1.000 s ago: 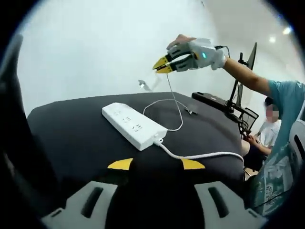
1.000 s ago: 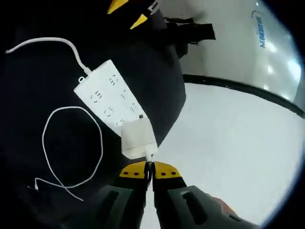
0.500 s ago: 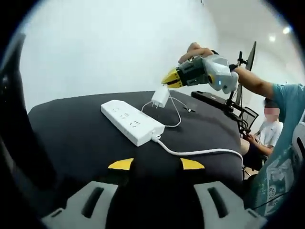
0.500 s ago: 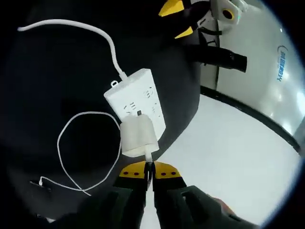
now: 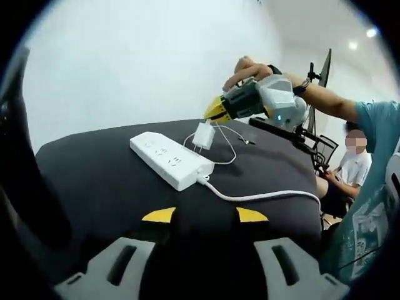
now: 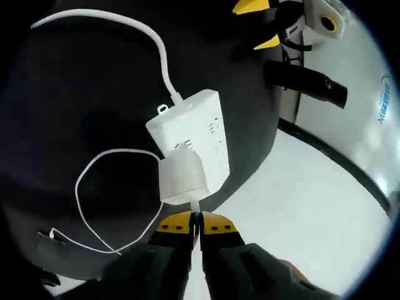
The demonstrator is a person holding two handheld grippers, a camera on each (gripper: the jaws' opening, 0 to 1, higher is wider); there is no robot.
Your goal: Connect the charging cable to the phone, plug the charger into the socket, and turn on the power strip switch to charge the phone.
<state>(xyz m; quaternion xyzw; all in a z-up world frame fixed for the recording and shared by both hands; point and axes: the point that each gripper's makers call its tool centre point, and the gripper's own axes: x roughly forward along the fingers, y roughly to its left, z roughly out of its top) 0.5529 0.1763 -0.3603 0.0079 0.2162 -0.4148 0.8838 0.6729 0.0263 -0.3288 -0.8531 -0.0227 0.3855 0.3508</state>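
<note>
A white power strip (image 5: 169, 160) lies on the black table (image 5: 94, 181), its thick cord (image 5: 262, 197) running off toward the right edge. My right gripper (image 5: 215, 111) is shut on the thin charging cable just behind the white charger (image 5: 203, 135). The charger hangs a little above the strip's far side. In the right gripper view the charger (image 6: 181, 181) sits right past the shut yellow tips (image 6: 195, 224), over the power strip (image 6: 194, 140). The cable loop (image 6: 94, 187) trails to a small dark end (image 6: 49, 237). My left gripper (image 5: 205, 215) is open, low at the table's near edge.
A seated person (image 5: 353, 165) and a black stand with a screen (image 5: 315, 94) are beyond the table's right side. The person's arm (image 5: 331, 103) reaches in from the right. White floor (image 6: 300, 206) shows past the table edge.
The right gripper has come down and toward the power strip with the charger, which now hangs close over the strip. The left gripper has stayed put.
</note>
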